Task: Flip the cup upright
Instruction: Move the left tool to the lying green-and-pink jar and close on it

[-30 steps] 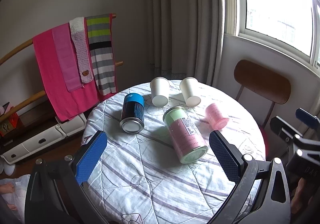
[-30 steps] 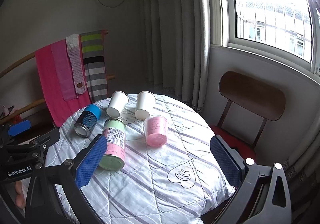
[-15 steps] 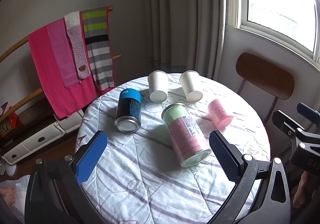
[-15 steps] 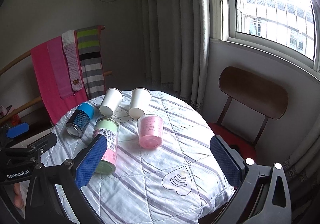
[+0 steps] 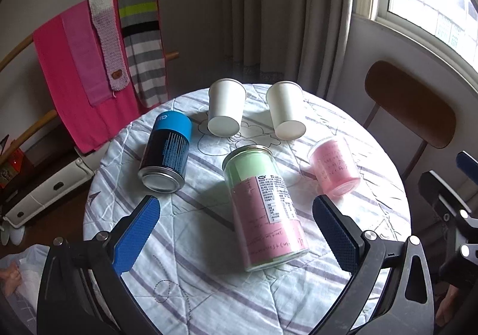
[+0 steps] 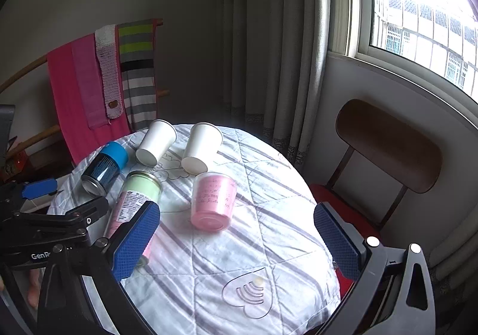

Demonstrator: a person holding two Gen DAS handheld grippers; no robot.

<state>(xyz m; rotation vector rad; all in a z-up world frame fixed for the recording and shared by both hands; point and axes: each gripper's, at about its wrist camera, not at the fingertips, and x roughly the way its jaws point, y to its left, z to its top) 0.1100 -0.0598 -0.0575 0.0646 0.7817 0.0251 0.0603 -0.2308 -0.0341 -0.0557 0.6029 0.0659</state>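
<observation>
Several cups stand upside down on a round quilted table (image 5: 209, 299): two white paper cups (image 5: 225, 111) (image 5: 286, 114), a blue-and-black can cup (image 5: 165, 153), a tall green-and-pink cup (image 5: 264, 203) and a short pink cup (image 5: 334, 166). In the right wrist view the pink cup (image 6: 212, 200) sits ahead and the green-and-pink cup (image 6: 134, 206) lies partly behind my left pad. My left gripper (image 5: 236, 233) is open and empty above the near part of the table, with the tall cup between its pads. My right gripper (image 6: 236, 241) is open and empty, back from the pink cup.
A wooden chair (image 6: 388, 147) with a red seat stands right of the table. A rack with pink and striped towels (image 5: 98, 66) stands at the back left. Curtains (image 6: 263, 51) and a window (image 6: 418, 6) lie behind. A white appliance (image 5: 47, 185) sits on the floor.
Both grippers have moved forward and down toward the table, so the cups look larger. Both stay open. No cup has moved.
</observation>
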